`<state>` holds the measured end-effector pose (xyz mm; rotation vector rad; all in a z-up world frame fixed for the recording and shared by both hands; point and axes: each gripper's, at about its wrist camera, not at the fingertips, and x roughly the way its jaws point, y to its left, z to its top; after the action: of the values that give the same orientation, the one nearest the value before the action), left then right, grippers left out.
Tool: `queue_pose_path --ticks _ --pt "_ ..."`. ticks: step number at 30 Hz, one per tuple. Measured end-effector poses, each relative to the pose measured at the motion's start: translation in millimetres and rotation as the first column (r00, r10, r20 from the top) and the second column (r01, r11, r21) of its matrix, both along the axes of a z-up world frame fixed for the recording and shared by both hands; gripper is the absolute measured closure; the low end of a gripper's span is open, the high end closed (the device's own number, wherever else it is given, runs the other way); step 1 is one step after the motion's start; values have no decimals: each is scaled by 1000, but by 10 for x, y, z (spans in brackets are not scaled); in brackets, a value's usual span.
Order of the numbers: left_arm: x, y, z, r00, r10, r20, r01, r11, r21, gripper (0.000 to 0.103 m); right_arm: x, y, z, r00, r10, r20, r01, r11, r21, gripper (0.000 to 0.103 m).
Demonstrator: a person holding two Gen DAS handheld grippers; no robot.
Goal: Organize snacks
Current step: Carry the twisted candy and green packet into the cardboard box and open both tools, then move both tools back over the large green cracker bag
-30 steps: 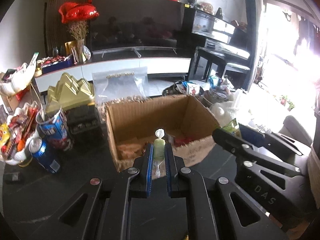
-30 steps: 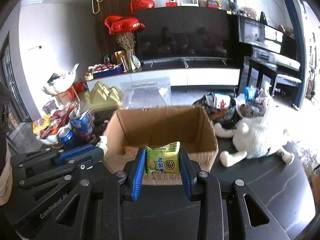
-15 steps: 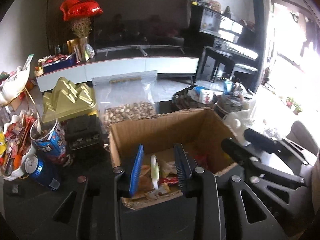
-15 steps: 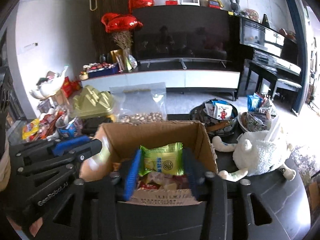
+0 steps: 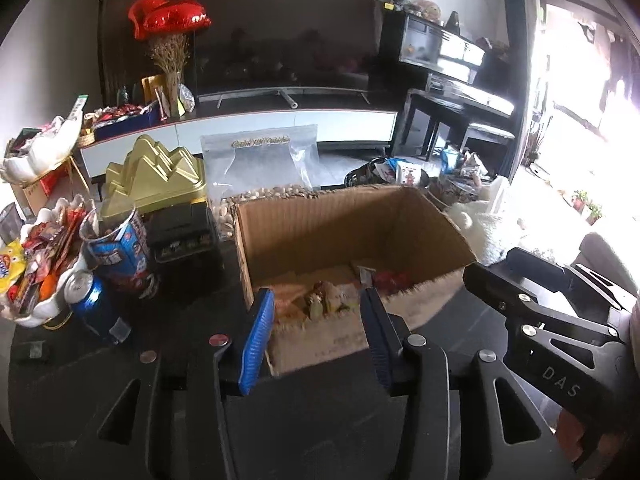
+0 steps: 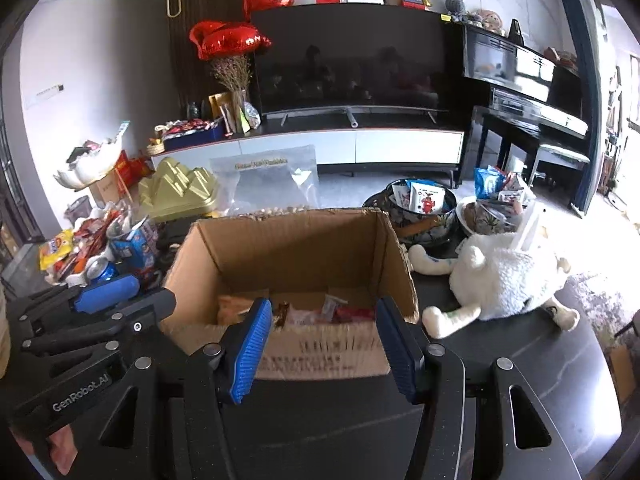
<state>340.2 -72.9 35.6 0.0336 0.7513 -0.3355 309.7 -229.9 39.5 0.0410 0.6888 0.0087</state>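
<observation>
An open cardboard box (image 5: 340,220) (image 6: 296,240) stands on the dark table with several wrapped snacks (image 5: 324,300) (image 6: 312,312) lying on its floor. My left gripper (image 5: 318,304) hovers over the box's near edge; its jaws are opening and nothing is between the blue pads. My right gripper (image 6: 324,312) hangs over the same near edge, jaws also opening, empty. Each gripper shows at the side of the other's view: the right one (image 5: 540,312), the left one (image 6: 100,320).
Left of the box: a black container (image 5: 182,236), a blue snack tub (image 5: 116,244), a blue can (image 5: 90,304), a white bowl of snacks (image 5: 36,272), a gold tin (image 5: 156,180). A bag of nuts (image 5: 260,168) stands behind. A white plush toy (image 6: 504,276) and snack bowls (image 6: 420,208) lie right.
Both grippers opened. The pale wrapped sweet left the left jaws and the green packet left the right jaws; both dropped into the box. The views tipped over the box and came back.
</observation>
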Motion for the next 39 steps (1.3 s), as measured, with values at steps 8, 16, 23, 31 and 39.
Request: queue_pose_path --ticks 8,16,23,31,39 --pt "-588 14 133 998 -33 52 32 999 22 51 -601 32 99 1000 0 22 0 1000 -9 37" --pt "-1127 9 95 995 -76 64 74 997 38 46 -1138 11 58 1000 -3 13 3 1000 -20 34" --pt "-1458 -81 -44 988 -133 72 126 988 93 43 -1458 -58 -125 999 -11 -31 11 1000 5 34" --pt "-1653 -203 -328 979 -202 34 195 971 140 42 -1695 -136 -393 995 -34 -91 32 999 -24 34" --pt "-1738 -305 -739 967 -249 -57 255 956 144 42 -1803 -193 -871 979 -37 -201 41 999 17 34"
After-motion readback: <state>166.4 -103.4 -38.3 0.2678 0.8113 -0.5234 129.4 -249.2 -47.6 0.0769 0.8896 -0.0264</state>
